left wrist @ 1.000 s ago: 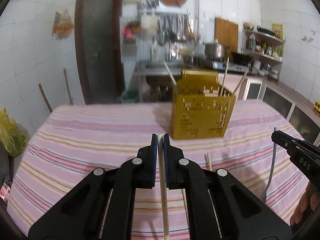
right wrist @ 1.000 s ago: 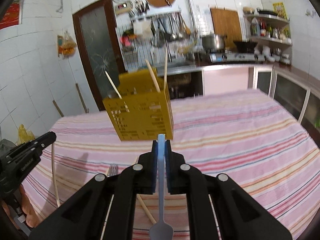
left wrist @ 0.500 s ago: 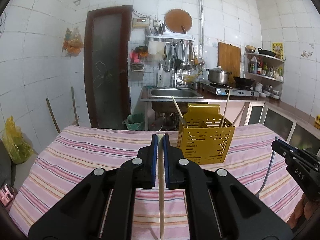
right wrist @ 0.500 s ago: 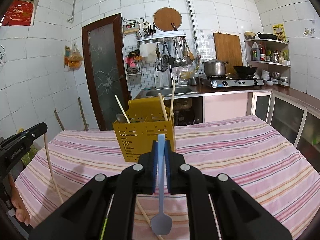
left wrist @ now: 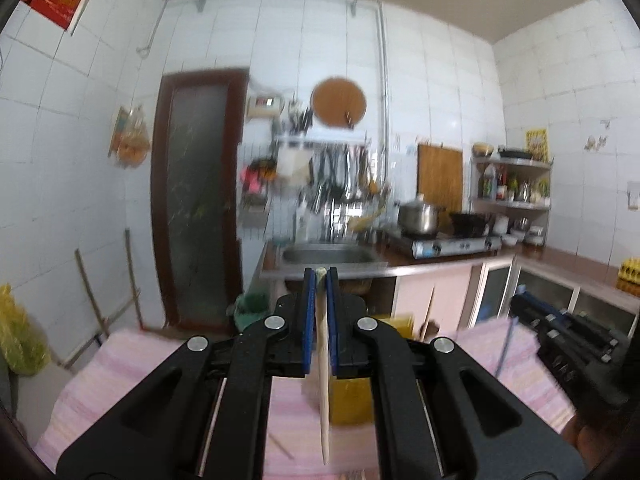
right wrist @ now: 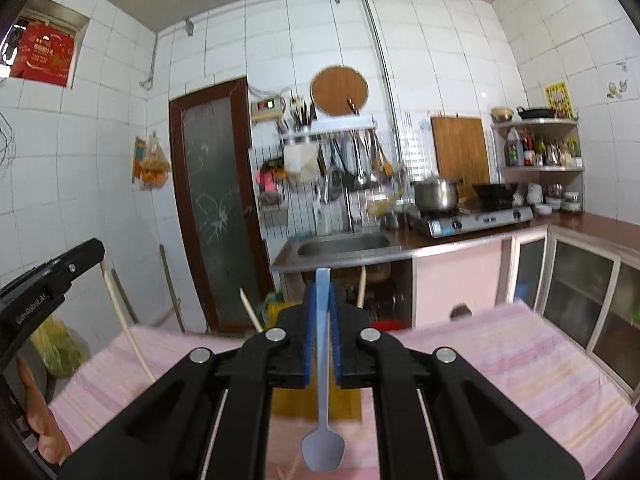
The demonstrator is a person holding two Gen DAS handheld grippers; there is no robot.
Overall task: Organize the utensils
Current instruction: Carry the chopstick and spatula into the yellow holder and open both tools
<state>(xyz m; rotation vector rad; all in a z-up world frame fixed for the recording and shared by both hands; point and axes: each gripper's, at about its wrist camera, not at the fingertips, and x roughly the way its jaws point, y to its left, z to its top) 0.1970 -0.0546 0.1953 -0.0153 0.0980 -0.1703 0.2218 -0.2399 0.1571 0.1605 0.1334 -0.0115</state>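
Both views have tipped up since a second ago: the yellow holder (left wrist: 352, 400) has dropped from mid-frame to about 6 o'clock, behind the jaws. Left hand-held gripper (left wrist: 320, 276) is clamped narrow on a wooden chopstick (left wrist: 324, 392), hanging point-down. Right hand-held gripper (right wrist: 322, 286) pinches a pale blue spoon (right wrist: 322, 446) by its handle, bowl down. Both look light, stiff and slick, so gripping near the top end seems right. Striped surface (right wrist: 500, 360) lies below.

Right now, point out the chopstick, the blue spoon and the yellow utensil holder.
chopstick (left wrist: 325, 392): left wrist view, mid-shaft below the pads.
blue spoon (right wrist: 322, 450): right wrist view, on its bowl.
yellow utensil holder (right wrist: 352, 402): right wrist view, front wall, mostly hidden.
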